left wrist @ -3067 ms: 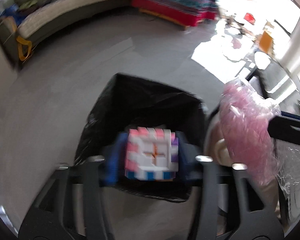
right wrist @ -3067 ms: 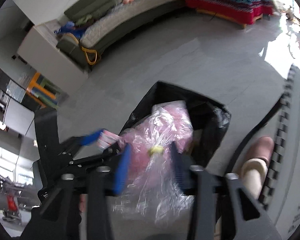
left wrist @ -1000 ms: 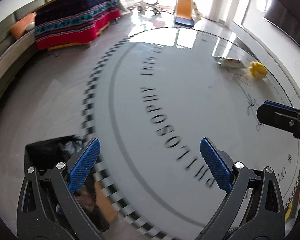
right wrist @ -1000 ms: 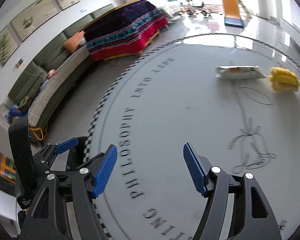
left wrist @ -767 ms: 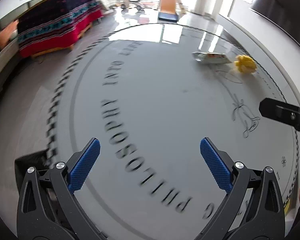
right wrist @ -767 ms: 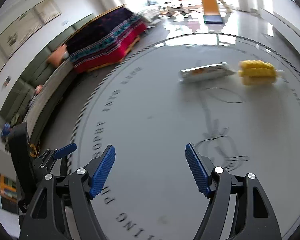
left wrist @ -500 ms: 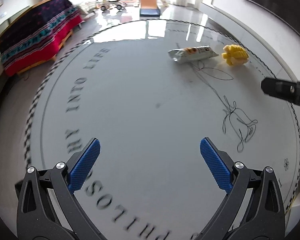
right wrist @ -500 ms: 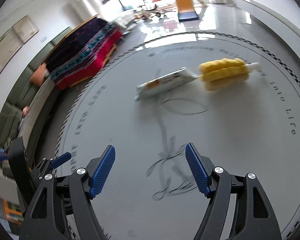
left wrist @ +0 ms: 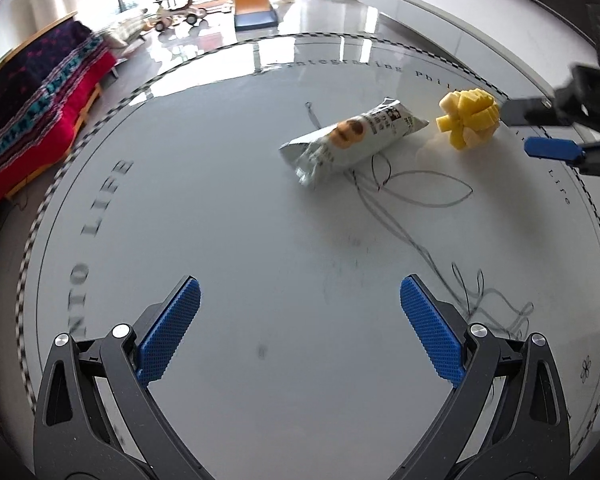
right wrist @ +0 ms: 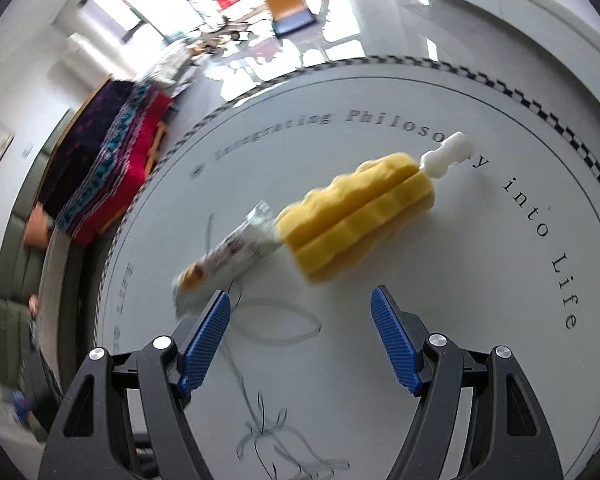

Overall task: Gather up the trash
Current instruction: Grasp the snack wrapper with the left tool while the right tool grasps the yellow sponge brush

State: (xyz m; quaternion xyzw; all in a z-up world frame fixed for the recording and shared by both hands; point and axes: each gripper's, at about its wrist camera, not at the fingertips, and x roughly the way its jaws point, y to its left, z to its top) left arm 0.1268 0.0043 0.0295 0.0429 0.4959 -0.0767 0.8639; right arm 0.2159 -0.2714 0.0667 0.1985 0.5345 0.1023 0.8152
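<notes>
Jaws of the right gripper [right wrist: 300,330] gape empty just short of the yellow sponge brush [right wrist: 356,216], so it should, I judge, advance and straddle the foam body across its width, not the thin white handle. Left gripper [left wrist: 298,330], equally wide and empty, hovers over bare round table [left wrist: 220,216]. Farther off lies the snack wrapper [left wrist: 352,140], touching the brush's near end, so close gently to avoid dragging it.

"Philosophy into Life", "LIFE" on the round rug [right wrist: 500,280]
</notes>
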